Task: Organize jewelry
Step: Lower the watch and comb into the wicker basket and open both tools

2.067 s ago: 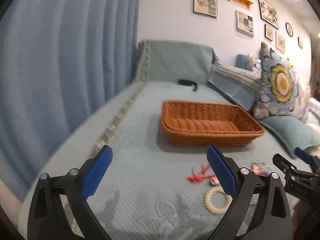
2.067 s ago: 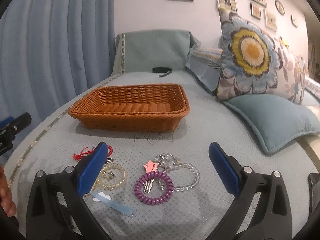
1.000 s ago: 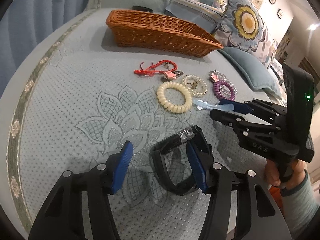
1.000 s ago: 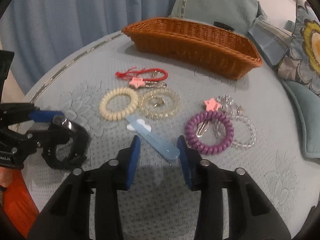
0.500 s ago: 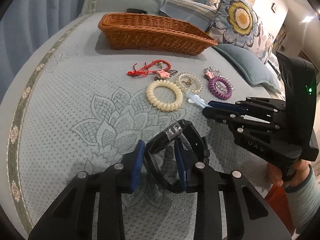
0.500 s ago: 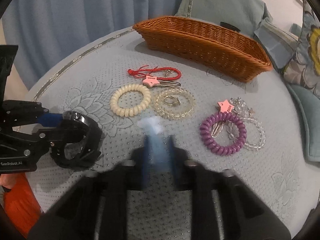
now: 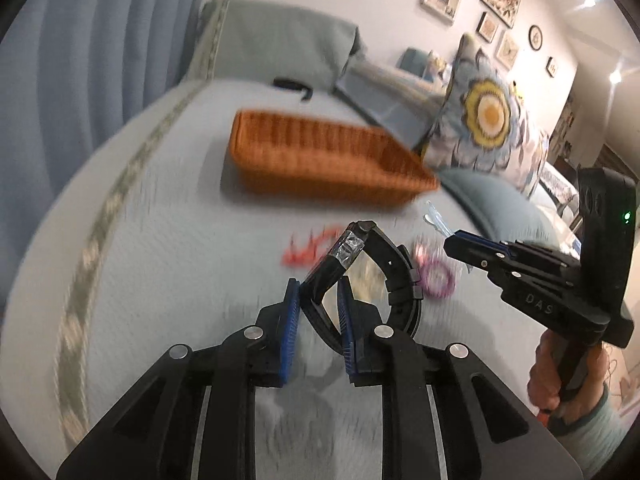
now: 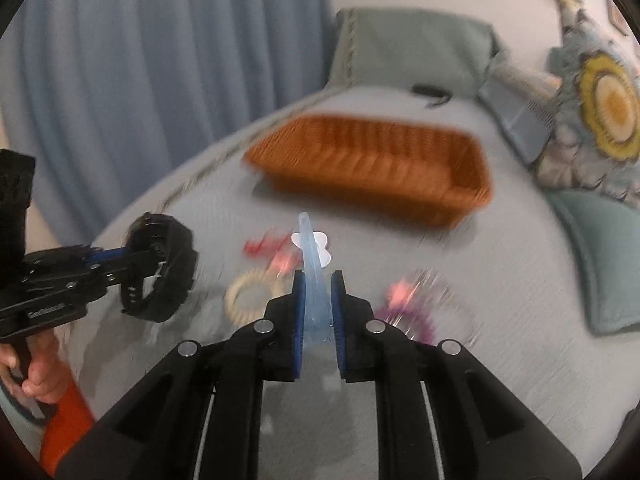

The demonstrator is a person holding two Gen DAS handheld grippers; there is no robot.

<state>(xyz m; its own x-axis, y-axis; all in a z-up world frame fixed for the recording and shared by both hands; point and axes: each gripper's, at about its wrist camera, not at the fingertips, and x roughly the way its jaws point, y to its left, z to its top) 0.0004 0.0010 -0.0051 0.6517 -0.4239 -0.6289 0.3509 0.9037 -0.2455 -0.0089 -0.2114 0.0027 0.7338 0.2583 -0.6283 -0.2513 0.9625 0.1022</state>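
Observation:
My left gripper (image 7: 318,286) is shut on a black watch (image 7: 394,276) and holds it lifted above the bed; it also shows in the right wrist view (image 8: 160,268). My right gripper (image 8: 317,280) is shut on a light blue hair clip (image 8: 312,264) with a white cloud, also lifted; its tip shows in the left wrist view (image 7: 436,216). An orange wicker basket (image 8: 380,168) (image 7: 320,160) sits farther back on the bed. A cream coil band (image 8: 252,296), a red cord (image 7: 308,246) and a purple coil band (image 7: 436,280) lie blurred on the bedspread.
Blue curtains (image 8: 140,60) hang at the left. A teal cushion (image 8: 600,252) and a floral pillow (image 7: 488,116) lie at the right. A small black item (image 7: 292,86) lies near the headboard cushion (image 7: 276,40).
Both grippers have closed on their items and lifted them off the bedspread. The views have tilted up toward the basket, with motion blur.

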